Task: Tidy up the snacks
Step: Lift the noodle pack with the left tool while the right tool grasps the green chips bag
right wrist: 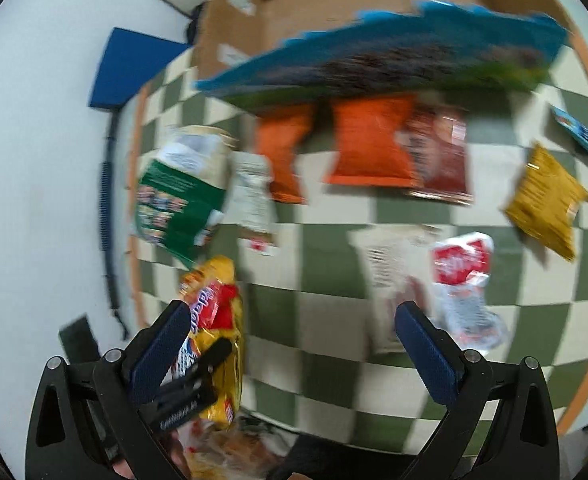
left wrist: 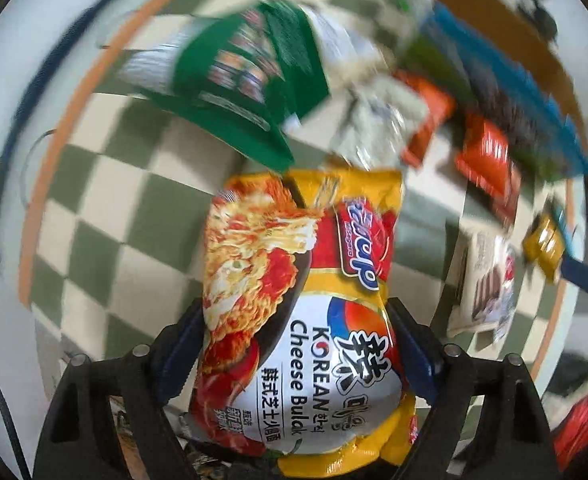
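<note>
1. Left wrist view: the left hand-held gripper (left wrist: pixel 296 344) is clamped on a yellow noodle pack (left wrist: pixel 294 300), blue pads pressing both sides at its lower half. The pack stands up between the fingers, top end pointing away and clear of the checkered mat (left wrist: pixel 125 208). Probably mid-carry to a sorting spot.
2. Same view: gripper is angled down over the mat. Ahead lie a green pack (left wrist: pixel 237 80), orange packs (left wrist: pixel 486 160) and a blue bag (left wrist: pixel 506 80); everything is blurred.
3. Right wrist view: the right hand-held gripper (right wrist: pixel 289 320) is wide open and holds nothing, hovering low over the mat (right wrist: pixel 314 340), likely ready for the next pick.
4. Same view: the noodle pack (right wrist: pixel 217 340) shows at lower left in the other gripper. A red-white pack (right wrist: pixel 464 280) lies near the right finger, a gold pack (right wrist: pixel 546 196) lies further right, and a cardboard box (right wrist: pixel 334 8) stands behind the row, likely the bin.
</note>
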The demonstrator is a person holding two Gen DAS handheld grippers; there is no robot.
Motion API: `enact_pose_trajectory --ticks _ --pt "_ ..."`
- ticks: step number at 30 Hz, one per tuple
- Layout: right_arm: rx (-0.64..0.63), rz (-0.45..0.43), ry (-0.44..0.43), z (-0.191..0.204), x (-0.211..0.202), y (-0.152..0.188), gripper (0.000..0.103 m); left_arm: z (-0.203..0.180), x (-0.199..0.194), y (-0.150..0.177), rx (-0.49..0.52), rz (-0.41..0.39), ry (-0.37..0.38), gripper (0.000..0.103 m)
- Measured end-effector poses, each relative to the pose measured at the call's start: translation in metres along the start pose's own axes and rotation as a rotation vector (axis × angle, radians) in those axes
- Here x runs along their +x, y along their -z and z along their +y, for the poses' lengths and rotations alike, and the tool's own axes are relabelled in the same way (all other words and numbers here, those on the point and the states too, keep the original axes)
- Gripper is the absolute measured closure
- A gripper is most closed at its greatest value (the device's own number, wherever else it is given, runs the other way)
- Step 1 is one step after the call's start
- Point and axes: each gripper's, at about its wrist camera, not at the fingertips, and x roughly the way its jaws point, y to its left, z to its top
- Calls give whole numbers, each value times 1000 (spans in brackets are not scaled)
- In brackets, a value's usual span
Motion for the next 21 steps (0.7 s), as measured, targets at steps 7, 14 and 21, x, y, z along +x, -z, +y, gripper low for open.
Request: enact_pose_trajectory --ticks 7,14,21 --pt "-4 67 -79 73 35 -24 0 42 -31 -28 -20 -32 11 18" --pt "-78 51 23 135 76 -52 0 81 -6 -59 33 29 1 18" --pt "-277 121 183 178 134 -99 0 97 19 -65 73 59 23 19"
